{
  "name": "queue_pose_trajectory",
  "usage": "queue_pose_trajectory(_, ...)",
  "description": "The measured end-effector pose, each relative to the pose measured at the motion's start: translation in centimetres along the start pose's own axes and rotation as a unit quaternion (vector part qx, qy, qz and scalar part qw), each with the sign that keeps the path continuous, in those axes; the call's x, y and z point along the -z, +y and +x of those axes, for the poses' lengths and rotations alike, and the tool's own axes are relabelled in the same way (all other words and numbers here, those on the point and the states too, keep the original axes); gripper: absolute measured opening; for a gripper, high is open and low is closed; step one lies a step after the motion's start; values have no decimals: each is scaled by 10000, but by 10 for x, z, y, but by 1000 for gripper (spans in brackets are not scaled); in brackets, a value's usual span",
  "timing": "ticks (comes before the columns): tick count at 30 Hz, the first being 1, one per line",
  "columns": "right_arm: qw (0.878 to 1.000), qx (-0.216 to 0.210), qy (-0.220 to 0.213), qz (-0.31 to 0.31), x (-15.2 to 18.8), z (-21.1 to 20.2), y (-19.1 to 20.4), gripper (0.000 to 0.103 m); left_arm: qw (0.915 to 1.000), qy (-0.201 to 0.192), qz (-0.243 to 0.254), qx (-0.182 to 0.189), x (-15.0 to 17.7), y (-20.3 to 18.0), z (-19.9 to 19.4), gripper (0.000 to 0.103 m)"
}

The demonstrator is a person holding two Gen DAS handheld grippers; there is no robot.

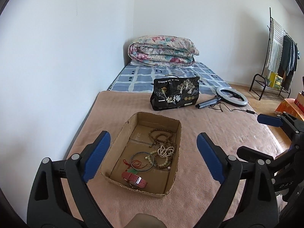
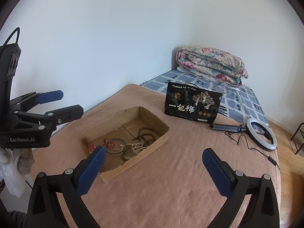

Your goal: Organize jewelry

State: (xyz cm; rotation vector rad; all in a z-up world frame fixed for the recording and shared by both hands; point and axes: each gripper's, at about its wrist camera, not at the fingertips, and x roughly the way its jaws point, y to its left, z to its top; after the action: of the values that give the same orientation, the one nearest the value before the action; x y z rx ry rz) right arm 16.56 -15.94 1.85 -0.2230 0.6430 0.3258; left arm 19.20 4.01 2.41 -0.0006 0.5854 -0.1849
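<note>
The box lies on the bed, holding beads, a bangle and a watch. Left gripper hovers above it, fingers wide and empty. Right gripper, also spread and empty, hangs beside the box.

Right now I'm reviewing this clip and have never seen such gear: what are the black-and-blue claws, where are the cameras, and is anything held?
They are two hand-held grippers, worked by a person, each with a camera looking along its fingers. One picture comes from the left gripper, the other from the right gripper. Both are open and hold nothing. On the pink blanket sits a cardboard box holding wooden bead strands, a bangle and a red watch. Behind it are a black bag and a ring light.
</note>
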Motion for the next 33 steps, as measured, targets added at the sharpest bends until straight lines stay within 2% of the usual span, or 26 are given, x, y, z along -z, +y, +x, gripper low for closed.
queue_pose_trajectory(16, 9991, 309, -215, 178, 16, -37, -18, 103, 9997, -97, -185, -99, -3, -23, -44, 95)
queue_pose_trajectory(21, 9989, 346, -204, 235, 19, -35, -21, 103, 9998, 12, -173, -33, 10, -27, -45, 95)
queue_pose_trajectory(30, 9985, 458, -129, 255, 24, -25, -27, 103, 9998, -13, -25, -186, 19, -30, -42, 95)
queue_pose_trajectory(33, 9983, 486, -143, 277, 25, -24, -29, 103, 9998, 55, -76, -198, 21, -28, -38, 102)
